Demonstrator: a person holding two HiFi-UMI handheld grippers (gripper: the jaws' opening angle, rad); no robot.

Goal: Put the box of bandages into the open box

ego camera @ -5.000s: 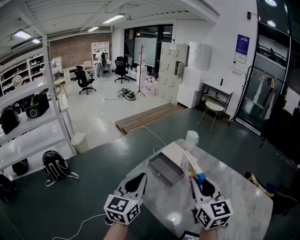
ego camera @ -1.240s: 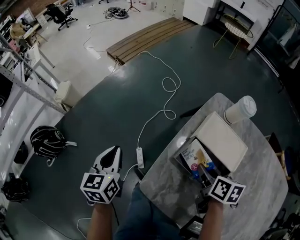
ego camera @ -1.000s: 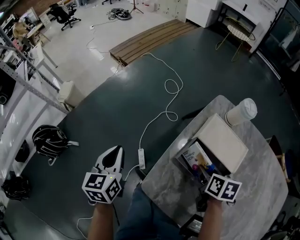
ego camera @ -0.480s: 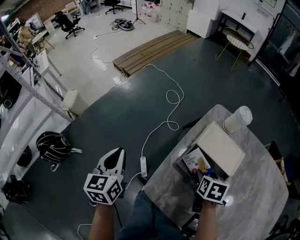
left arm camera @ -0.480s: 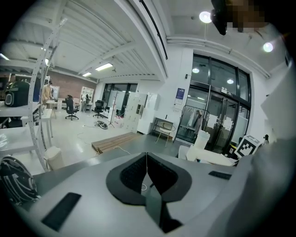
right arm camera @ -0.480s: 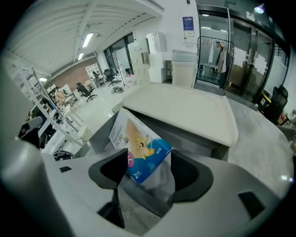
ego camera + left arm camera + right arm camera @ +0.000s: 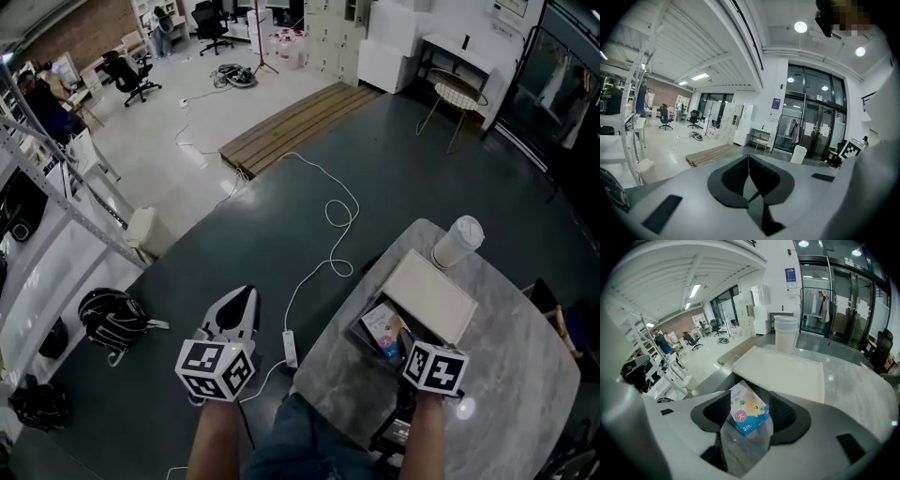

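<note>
Bandage box, lying inside open box

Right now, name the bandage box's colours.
The box of bandages is white and blue with a pink round mark; clearest in the right gripper view.

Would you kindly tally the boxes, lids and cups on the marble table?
Boxes: 2 (open box, box of bandages inside it)
Lids: 1 (white lid)
Cups: 1 (white cup)
Total: 4

The box of bandages looks smooth printed card, the open box matt, the table polished marble.
</note>
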